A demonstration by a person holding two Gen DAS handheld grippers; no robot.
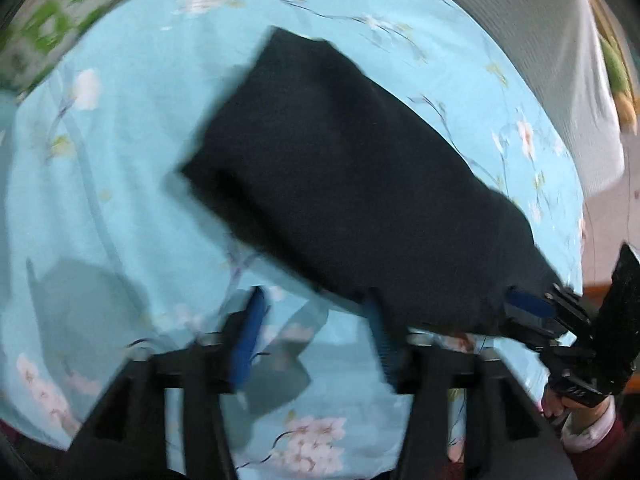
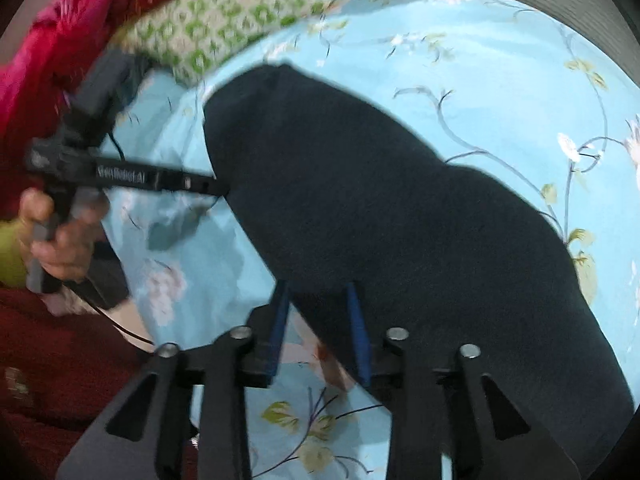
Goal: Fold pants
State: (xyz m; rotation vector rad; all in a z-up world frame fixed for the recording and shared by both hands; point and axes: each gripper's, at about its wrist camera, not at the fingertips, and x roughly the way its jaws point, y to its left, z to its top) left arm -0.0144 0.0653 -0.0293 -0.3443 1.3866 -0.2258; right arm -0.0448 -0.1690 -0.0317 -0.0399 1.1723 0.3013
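A light blue floral bedsheet (image 1: 120,184) is seen under everything. The dark pants (image 1: 344,184) are laid on it in a folded strip, running from 11 o'clock to 4 o'clock in the left wrist view. A green patterned pillow (image 2: 224,24) is seen at 11 o'clock in the right wrist view. The left gripper (image 1: 316,332) is spread at the pants' near edge. The right gripper (image 2: 320,332) is spread too, with the pants' edge between its jaws.

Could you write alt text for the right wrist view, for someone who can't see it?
Dark pants lie on a light blue floral sheet, with the right tool open at their near edge. At left, a hand holds the left tool, whose tip meets the pants' side; a green patterned pillow lies beyond.
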